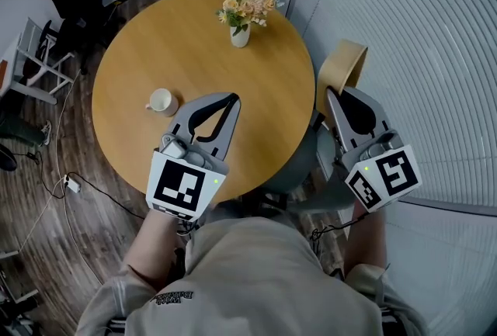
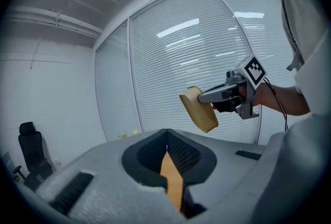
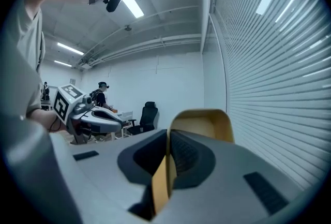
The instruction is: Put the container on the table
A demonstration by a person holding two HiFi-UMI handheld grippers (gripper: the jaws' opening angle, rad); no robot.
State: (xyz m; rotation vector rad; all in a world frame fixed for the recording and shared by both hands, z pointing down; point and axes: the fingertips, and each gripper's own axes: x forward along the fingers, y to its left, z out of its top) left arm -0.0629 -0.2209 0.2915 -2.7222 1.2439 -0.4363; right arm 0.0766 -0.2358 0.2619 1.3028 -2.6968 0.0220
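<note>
Tan, thin-walled rounded container (image 1: pixel 342 71) hangs tilted in the air past the right edge of the round wooden bench (image 1: pixel 155 47), not touching it, close to the white slatted blinds (image 1: pixel 411 32). The right hand-held gripper (image 1: pixel 332 94) pinches its wall, with the jaws pressed onto the rim from both sides. The left hand-held gripper (image 1: pixel 235 99) has its jaw tips pressed together with nothing between them. It hovers over the near part of the bench, just beside a white cup (image 1: pixel 161 102). A white vase of pale flowers (image 1: pixel 242 33) stands at the far side.
</note>
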